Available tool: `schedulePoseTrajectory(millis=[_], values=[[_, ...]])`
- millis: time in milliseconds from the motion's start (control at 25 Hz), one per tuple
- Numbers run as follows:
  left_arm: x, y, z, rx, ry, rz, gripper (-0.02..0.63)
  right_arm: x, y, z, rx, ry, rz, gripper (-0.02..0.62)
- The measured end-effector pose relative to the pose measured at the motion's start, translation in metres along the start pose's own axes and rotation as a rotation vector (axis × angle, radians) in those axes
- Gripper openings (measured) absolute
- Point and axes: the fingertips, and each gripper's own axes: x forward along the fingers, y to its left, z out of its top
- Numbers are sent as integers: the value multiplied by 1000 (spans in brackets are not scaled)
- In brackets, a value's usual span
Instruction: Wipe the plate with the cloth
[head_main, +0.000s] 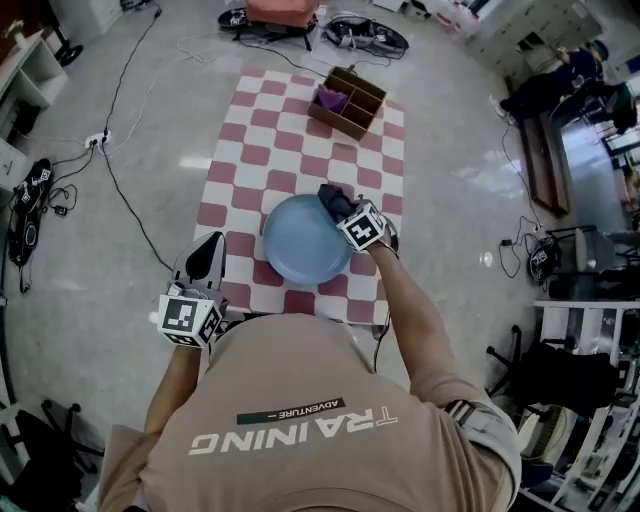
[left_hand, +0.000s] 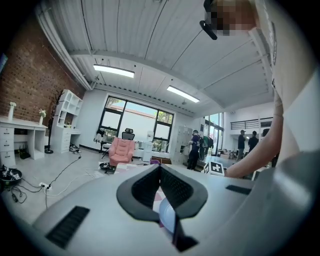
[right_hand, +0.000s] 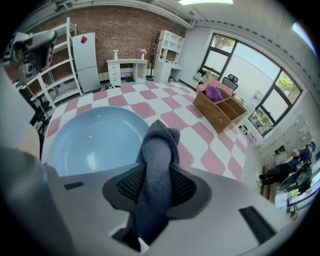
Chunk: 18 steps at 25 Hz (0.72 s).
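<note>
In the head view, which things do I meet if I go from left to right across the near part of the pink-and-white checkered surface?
left hand-held gripper → blue plate → right hand-held gripper, which is closed on the dark cloth at the plate's right edge

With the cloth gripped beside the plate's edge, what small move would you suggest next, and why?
Probably lower the right gripper and sweep the cloth across the plate: its fingers clamp the cloth, whose tip hangs at the plate's edge.
</note>
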Motion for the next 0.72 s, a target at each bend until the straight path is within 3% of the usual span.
schedulePoseTrajectory(millis=[320,720], values=[[24,-40,-6,4,22,-144,12,-41,47,-69,160,-35,38,135],[27,-72,-17,-7,32,-207,12,-70,132,-86,252,-121,122,135]])
